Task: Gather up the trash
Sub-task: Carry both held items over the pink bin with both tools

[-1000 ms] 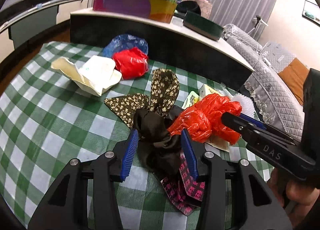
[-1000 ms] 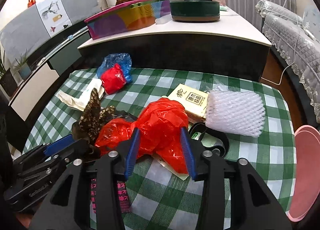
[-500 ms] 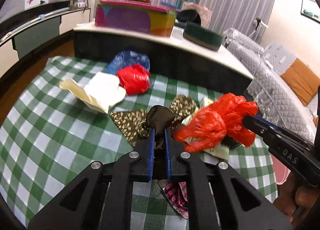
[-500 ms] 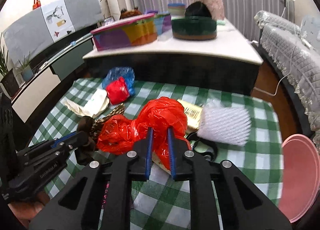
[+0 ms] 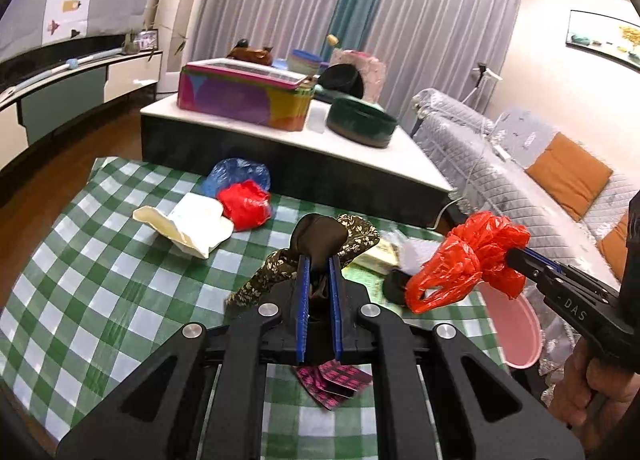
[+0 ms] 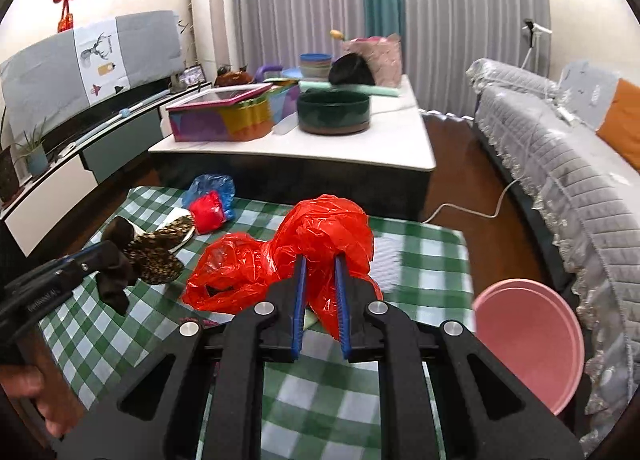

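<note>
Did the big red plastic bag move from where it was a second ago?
Yes. The red plastic bag went up: earlier it lay on the checked tablecloth beside the white foam net; now it hangs lifted in the right gripper.

— How many plastic bags do you count?

— Three: one large red bag [image 6: 320,236], one small red bag [image 5: 245,205], and one blue bag [image 5: 236,174] just behind the small one.

— And cloth?

— One brown patterned cloth [image 5: 320,244].

— Paper?

— One cream wrapper [image 5: 188,222] and two pink printed packets [image 5: 334,380] (they overlap, so the count is my best reading).

— Anything else on the checked tablecloth [image 5: 100,260]?

— One white foam net [image 6: 386,264], one yellowish packet [image 5: 378,256].

— Basins?

— One pink basin [image 6: 528,336].

— Grippers?

— Two.
</note>
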Tool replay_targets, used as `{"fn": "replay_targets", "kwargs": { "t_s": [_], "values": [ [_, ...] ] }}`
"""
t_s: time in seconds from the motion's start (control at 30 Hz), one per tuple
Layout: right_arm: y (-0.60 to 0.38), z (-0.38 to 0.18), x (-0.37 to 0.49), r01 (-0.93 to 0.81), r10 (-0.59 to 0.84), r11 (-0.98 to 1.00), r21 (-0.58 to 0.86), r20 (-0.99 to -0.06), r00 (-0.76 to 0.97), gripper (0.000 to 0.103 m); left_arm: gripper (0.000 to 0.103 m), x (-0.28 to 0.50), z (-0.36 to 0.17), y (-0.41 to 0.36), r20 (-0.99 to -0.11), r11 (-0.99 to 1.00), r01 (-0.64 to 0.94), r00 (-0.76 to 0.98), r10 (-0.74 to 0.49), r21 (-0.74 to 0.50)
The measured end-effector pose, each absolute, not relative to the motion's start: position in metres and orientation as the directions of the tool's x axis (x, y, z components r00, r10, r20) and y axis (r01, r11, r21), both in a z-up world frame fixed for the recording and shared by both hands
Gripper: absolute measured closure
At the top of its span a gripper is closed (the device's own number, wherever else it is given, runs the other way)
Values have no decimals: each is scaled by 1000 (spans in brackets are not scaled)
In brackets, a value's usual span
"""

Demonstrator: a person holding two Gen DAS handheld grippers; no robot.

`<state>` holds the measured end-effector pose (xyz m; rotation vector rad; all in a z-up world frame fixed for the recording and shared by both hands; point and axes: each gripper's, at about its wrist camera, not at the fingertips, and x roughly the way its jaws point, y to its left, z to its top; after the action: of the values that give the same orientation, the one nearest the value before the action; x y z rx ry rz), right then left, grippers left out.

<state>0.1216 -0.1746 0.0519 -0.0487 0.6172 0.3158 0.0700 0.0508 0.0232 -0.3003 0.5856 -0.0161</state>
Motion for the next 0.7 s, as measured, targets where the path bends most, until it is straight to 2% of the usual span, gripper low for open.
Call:
{"fn": "replay_targets", "kwargs": {
  "t_s": [0.4,0.7],
  "values": [
    [-236,84,89,-218,210,975,52,-552,807,89,94,53,50,7,-505,954,64,837,-212,-293],
    [-293,110,78,-163,126,986,-20,-549,826,89,94,63,56,-44,-501,935,162,808,-309,-316]
  ]
}}
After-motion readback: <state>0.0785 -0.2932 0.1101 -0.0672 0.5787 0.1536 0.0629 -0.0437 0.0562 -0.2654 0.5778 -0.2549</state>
